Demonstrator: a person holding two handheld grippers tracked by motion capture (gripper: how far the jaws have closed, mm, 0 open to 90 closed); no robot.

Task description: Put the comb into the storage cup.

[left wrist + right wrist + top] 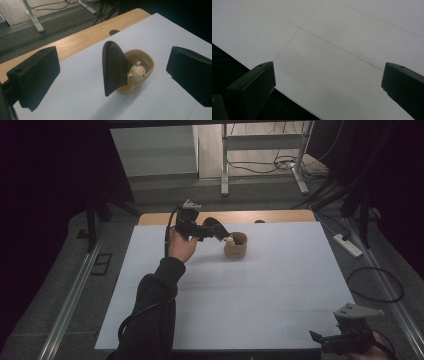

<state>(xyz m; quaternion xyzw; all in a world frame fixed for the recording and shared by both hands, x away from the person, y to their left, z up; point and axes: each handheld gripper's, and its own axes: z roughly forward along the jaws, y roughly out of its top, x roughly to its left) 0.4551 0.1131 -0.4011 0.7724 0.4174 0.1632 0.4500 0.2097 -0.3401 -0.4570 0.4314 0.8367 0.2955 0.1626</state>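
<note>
While spread wide near the far edge, left gripper point(112, 75) faces bear-faced cup point(140, 72) holding dark fan-shaped piece point(113, 67). Best approached squarely, jaws straddling the piece before closing. Right gripper point(327, 90) open over near right corner.

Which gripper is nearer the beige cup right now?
Left. The left gripper is just left of the beige cup; the right gripper is at the table's near right edge.

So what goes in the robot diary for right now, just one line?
left gripper: open, facing cup | cup: holds dark fan-shaped piece | right gripper: open, over white board
</note>
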